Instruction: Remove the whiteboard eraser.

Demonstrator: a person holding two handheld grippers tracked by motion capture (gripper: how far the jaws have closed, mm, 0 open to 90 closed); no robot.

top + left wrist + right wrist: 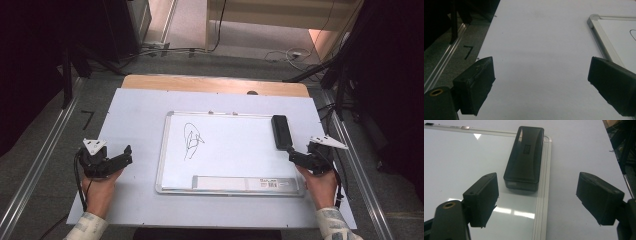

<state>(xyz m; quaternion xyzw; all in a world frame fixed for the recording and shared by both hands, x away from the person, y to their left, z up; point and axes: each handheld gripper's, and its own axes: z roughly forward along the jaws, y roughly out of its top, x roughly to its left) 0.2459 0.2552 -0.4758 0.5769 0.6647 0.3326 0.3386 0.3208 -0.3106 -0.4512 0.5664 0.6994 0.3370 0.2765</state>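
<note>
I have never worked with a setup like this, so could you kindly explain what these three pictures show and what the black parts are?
A person sits at a table and holds a hand-held two-jaw tool in each hand. The high view looks down from above: left gripper and right gripper. The other two pictures come from cameras that ride on those tools, so the black blocks at the bottom are their jaws. Both stand open and hold nothing. On the white sheet lies a whiteboard with a black scribble. A black eraser rests on the board's right edge, just ahead of the right gripper.
</note>
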